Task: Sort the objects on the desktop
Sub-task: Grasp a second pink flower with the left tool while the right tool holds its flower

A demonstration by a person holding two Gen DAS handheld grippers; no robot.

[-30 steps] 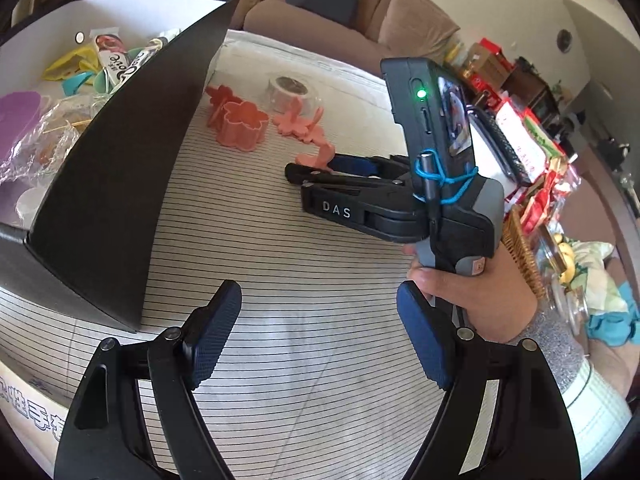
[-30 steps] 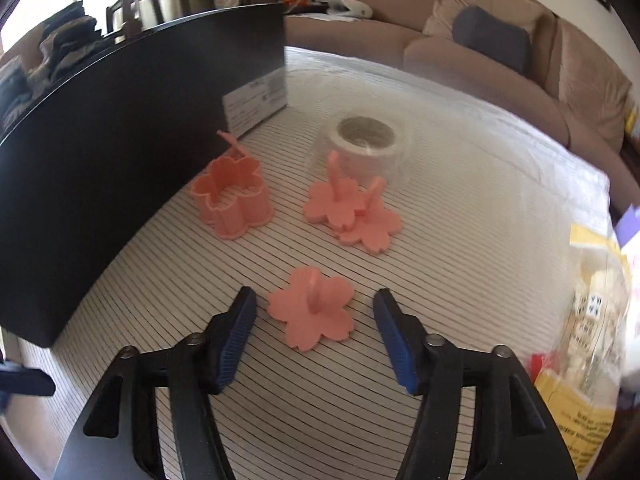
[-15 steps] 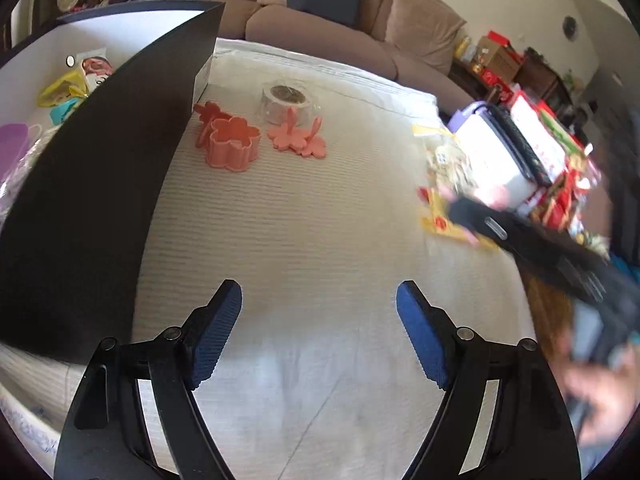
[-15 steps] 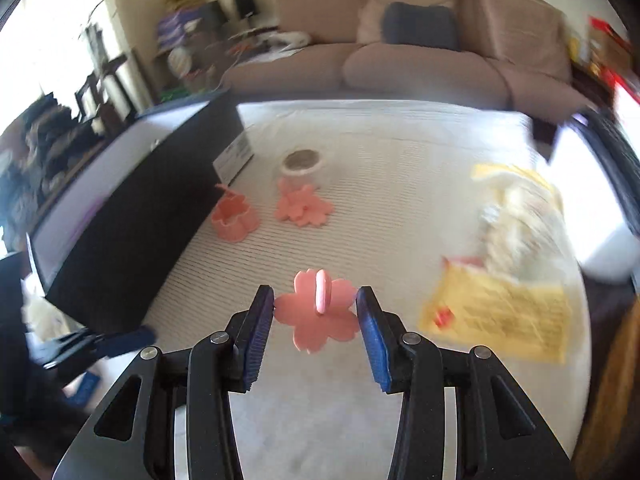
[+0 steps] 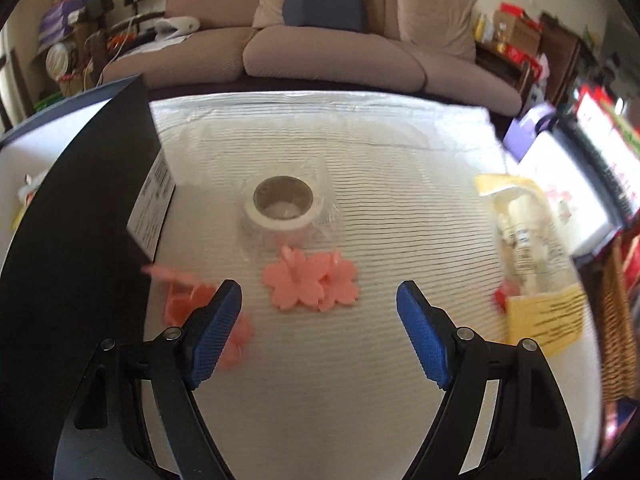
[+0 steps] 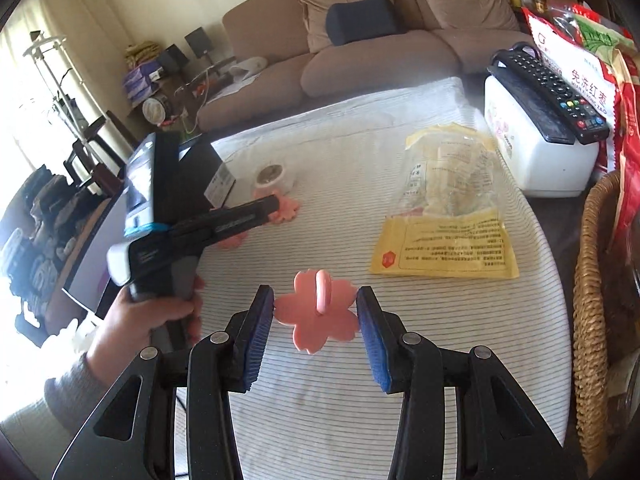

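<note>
My right gripper (image 6: 316, 316) is shut on a pink flower-shaped piece (image 6: 318, 316) and holds it above the striped tablecloth (image 6: 320, 400). My left gripper (image 5: 320, 320) is open and empty, just short of two overlapping pink flower pieces (image 5: 312, 284). A pink flower-shaped cutter (image 5: 188, 300) lies partly hidden behind its left finger (image 5: 214, 332). A roll of tape in clear wrap (image 5: 282, 204) sits beyond the flowers. In the right wrist view the left gripper (image 6: 272, 204) reaches over the pink pieces (image 6: 286, 208).
A tall black box (image 5: 72, 248) stands along the left. A yellow packet (image 6: 444, 232) lies at the right, with a white appliance carrying a remote (image 6: 548, 96) behind it. A wicker basket (image 6: 592, 280) is at the far right edge. A sofa lies beyond the table.
My right gripper has closed on the pink flower piece and lifted it back away from the others. My left gripper has swung forward toward the pink pieces and the tape.
</note>
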